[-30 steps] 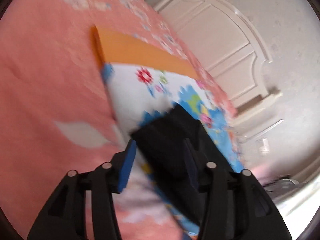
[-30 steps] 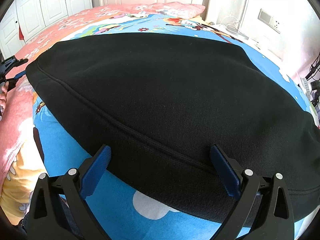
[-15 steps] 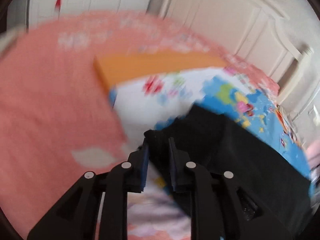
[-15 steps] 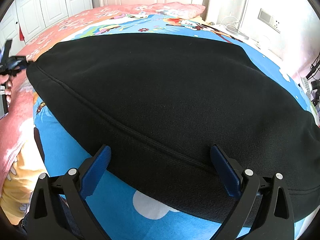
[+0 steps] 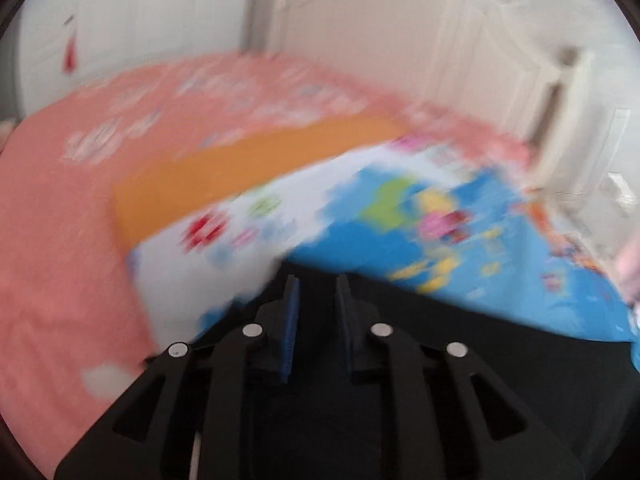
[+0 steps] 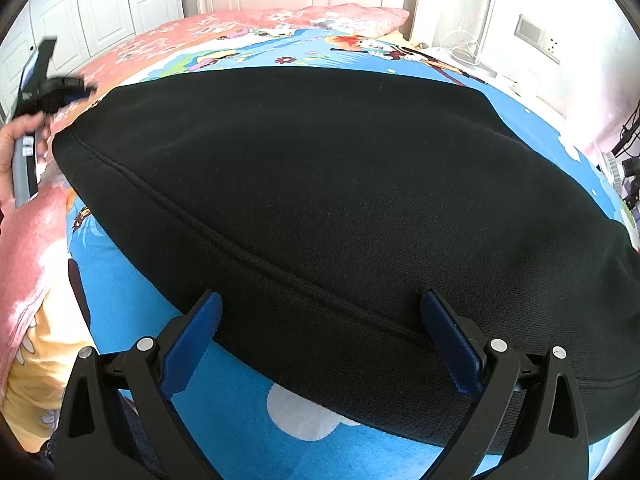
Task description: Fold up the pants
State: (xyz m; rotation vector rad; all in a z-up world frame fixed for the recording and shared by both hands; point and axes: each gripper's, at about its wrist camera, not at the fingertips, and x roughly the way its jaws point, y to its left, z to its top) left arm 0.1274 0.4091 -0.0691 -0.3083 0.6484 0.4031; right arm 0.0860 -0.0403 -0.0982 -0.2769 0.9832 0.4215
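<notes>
Black pants (image 6: 340, 180) lie folded flat across the cartoon bedspread (image 6: 240, 432). My right gripper (image 6: 320, 312) hovers open over their near seam, its blue pads (image 6: 196, 332) wide apart and pressing nothing. A hand (image 6: 16, 140) holds my left gripper (image 6: 60, 90) lifted just off the pants' far left corner. In the blurred left wrist view my left gripper (image 5: 316, 292) points down over the black pants (image 5: 440, 360). Its jaws stand a narrow gap apart and are opening, and no cloth shows pinched between them.
A pink quilt (image 5: 60, 240) with an orange band (image 5: 240, 176) covers the bed's left side. A pink pillow (image 6: 344, 16) lies at the head, with white wardrobe doors (image 6: 100, 0) behind. A wall socket (image 6: 536, 36) and cables are at the right.
My left gripper closed narrowly at the pants' corner, then rose and swung away from it with a roll. The pants lie unmoved. My right gripper has stayed still and open.
</notes>
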